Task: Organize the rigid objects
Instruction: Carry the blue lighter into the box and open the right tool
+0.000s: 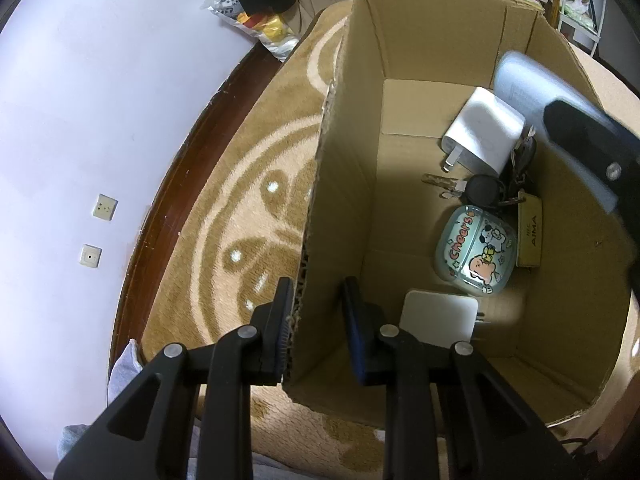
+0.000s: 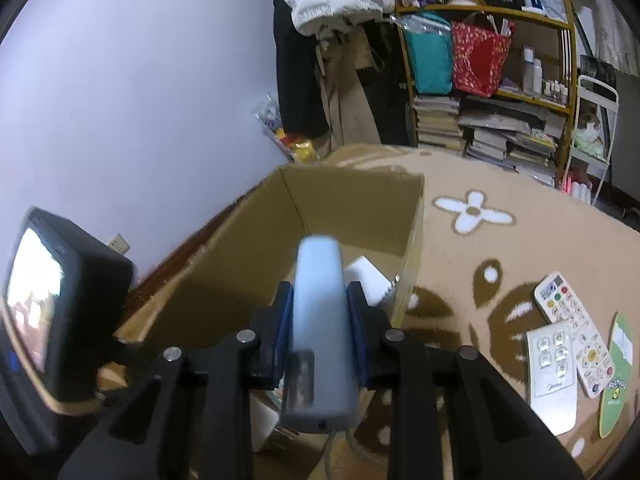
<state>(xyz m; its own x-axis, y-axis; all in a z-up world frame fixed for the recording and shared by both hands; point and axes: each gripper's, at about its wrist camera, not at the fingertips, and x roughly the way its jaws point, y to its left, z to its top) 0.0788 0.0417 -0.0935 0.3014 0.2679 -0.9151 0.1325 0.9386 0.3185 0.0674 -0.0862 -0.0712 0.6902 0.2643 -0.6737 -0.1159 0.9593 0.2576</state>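
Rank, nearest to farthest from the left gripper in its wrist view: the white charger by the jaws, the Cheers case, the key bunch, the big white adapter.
From the left gripper, jaws straddling the cardboard box wall:
1. White charger, box floor, beside the inner jaw.
2. Cheers case, mid-floor, right.
3. Key bunch, beyond the case.
4. Big white adapter, far end.

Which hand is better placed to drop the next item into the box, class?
Right. Its tongs already hold a pale blue remote over the open box, while the left tongs straddle the box's wall.
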